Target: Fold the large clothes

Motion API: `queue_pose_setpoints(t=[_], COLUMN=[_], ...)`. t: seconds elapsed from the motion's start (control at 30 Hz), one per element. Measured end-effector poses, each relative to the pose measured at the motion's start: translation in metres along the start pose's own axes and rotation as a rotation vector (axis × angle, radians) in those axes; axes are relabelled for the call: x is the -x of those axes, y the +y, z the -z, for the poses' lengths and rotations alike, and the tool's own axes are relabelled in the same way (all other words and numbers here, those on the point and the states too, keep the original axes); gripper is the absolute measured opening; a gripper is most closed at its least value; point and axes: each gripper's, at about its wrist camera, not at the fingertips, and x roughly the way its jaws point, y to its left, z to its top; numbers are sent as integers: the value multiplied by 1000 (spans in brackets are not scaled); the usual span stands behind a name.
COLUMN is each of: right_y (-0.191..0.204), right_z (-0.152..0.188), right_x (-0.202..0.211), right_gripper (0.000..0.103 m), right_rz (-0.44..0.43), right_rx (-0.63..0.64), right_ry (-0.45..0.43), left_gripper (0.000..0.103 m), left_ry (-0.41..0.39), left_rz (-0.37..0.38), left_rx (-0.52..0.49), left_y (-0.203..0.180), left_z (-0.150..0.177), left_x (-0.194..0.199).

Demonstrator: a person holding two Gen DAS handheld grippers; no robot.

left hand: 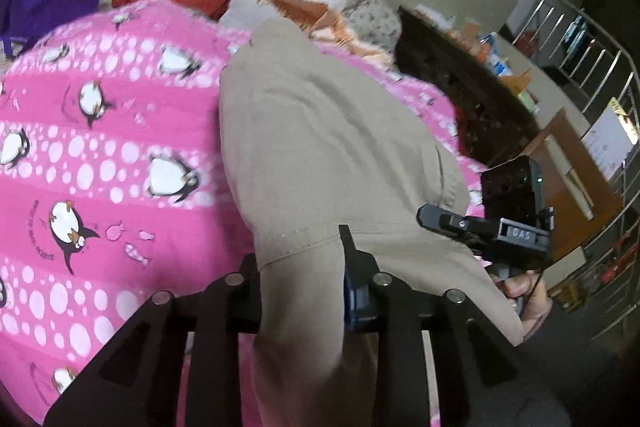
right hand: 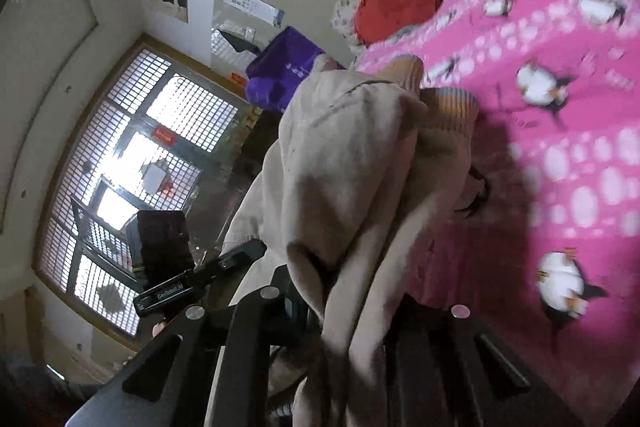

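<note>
Both hand-held grippers, left [left hand: 304, 267] and right [right hand: 344, 307], clamp the beige garment [left hand: 320, 131], lifting it over the bed [left hand: 100, 167] toward 12 o'clock to spread.

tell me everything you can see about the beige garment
The beige garment looks like plain woven cotton with stitched seams and a ribbed knit cuff. It is bunched and draped, lifted above the pink penguin blanket. The left gripper and the right gripper each pinch a fold of it. Its full shape is hidden.
</note>
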Motion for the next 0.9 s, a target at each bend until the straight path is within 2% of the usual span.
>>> queue_pose_setpoints(t=[0.03,0.07,0.1,0.13,0.17,0.27,0.33,0.4,0.5,0.57,0.63,0.7,0.73,0.8,0.83,0.9], right_y=[-15,-25,-36,-47,-51,-39,-17,15,84,126,152,157,153,137,132,99], right_z=[4,5,8,9,10,8,6,4,8,22,43,60,71,82,83,86], right_x=[-3,-6,-6,-5,-1,22,35,49,51,33,3,-19,-31,-42,-43,-32], right_gripper=[14,15,21,26,38,40,40,40,40,40,32,5,2,2,1,0], right_rz=[20,24,31,75,102,111,144,209,280,341,385,421,458,550,575,617], right_rx=[-43,-79,-119,-169,-188,-162,-104,8,244,408,522,574,601,622,608,561], right_ry=[1,6,10,6,0,-35,-42,-41,-30,24,139,246,317,381,395,399], left_gripper=[29,36,42,43,46,48,48,48,48,48,48,46,43,28,26,12], left_ry=[27,53,72,76,69,58,58,13,-50,-87,-91,-57,-39,28,56,101], left_rz=[-6,-21,-40,-45,-41,-32,-44,-45,-29,-12,5,35,44,28,22,19], left_rx=[5,12,27,36,44,71,77,76,94,102,78,24,-4,-47,-37,-1], left_y=[5,9,14,17,18,19,21,21,20,16,4,-14,-21,-28,-25,-17], left_z=[3,7,10,15,16,15,13,16,21,27,37,47,53,64,71,83], left_x=[-12,-22,-32,-37,-38,-27,-17,5,35,53,62,61,59,41,34,16])
